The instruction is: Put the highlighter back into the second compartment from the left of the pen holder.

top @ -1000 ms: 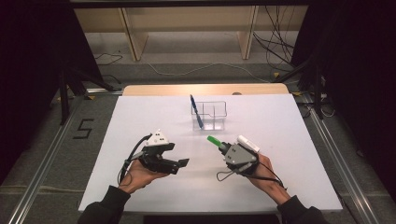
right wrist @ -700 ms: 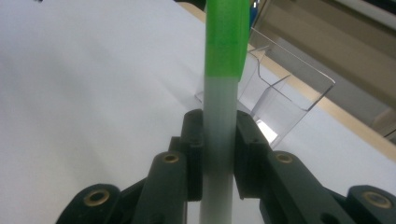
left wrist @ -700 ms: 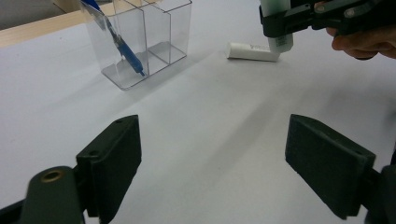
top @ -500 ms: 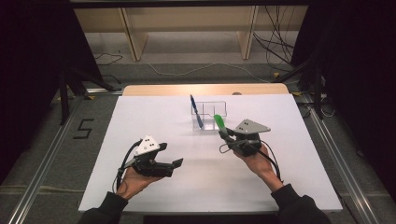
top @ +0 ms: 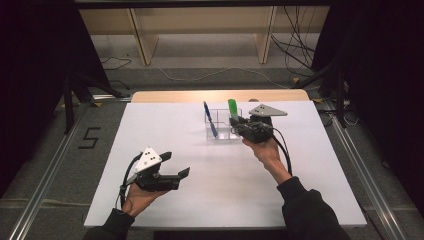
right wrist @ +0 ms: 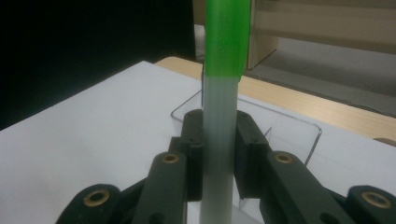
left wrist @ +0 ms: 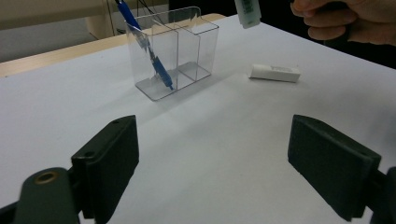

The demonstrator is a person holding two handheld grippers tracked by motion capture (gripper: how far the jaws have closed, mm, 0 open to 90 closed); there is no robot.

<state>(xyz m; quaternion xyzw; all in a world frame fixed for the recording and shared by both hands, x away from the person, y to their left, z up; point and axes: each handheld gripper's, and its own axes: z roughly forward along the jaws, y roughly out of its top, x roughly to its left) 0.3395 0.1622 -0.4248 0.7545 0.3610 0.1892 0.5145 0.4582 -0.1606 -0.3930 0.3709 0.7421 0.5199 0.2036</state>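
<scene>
White desk (top: pixel 200 150): your right tongs (top: pixel 239 126), pinching the green-capped marker (top: pixel 233 110) upright, have carried it up over the clear organizer (top: pixel 223 131), ready to drop in; left tongs (top: pixel 176 165) spread, idle.

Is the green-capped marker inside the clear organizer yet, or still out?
Out. The right gripper holds the green-capped marker upright above the clear organizer, its lower end above the rim.
</scene>
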